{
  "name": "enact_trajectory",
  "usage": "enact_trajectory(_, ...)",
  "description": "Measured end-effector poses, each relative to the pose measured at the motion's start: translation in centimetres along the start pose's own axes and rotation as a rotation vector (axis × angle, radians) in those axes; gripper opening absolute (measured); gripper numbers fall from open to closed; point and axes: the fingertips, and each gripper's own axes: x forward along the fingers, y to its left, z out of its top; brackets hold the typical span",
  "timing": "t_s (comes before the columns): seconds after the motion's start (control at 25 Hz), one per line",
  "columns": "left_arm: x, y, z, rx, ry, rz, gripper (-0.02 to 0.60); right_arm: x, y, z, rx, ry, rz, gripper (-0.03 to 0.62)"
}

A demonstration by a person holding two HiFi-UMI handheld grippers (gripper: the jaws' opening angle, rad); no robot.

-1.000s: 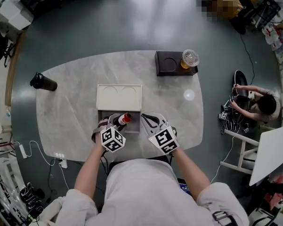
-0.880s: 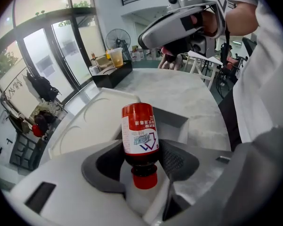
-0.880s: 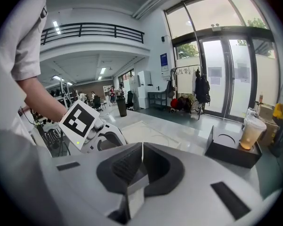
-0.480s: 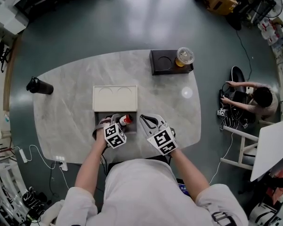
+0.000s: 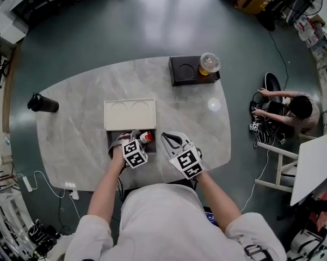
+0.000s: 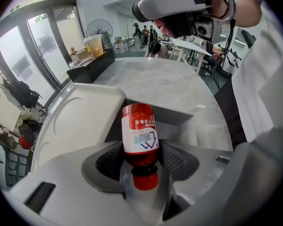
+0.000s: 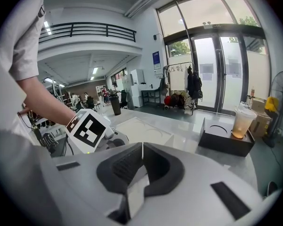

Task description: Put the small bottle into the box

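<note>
Half done, I judge: my left gripper clamps the small bottle by its neck over the open box, release not yet made, while my right gripper is closed on nothing.

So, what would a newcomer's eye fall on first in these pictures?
The small bottle, red-labelled, clamped in the left gripper over the open box at the table's near edge. Next, the lidded drink cup in the dark tray at the far side; the right gripper is shut and empty.
</note>
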Motion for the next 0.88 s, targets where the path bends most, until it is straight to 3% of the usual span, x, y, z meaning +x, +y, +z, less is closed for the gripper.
enact_trajectory(0.88, 0.93, -0.91, -0.58, 0.046, 0.023, -0.018, 0.238, -0.37, -0.26, -0.29, 0.006, 0.010, -0.020, 0.026)
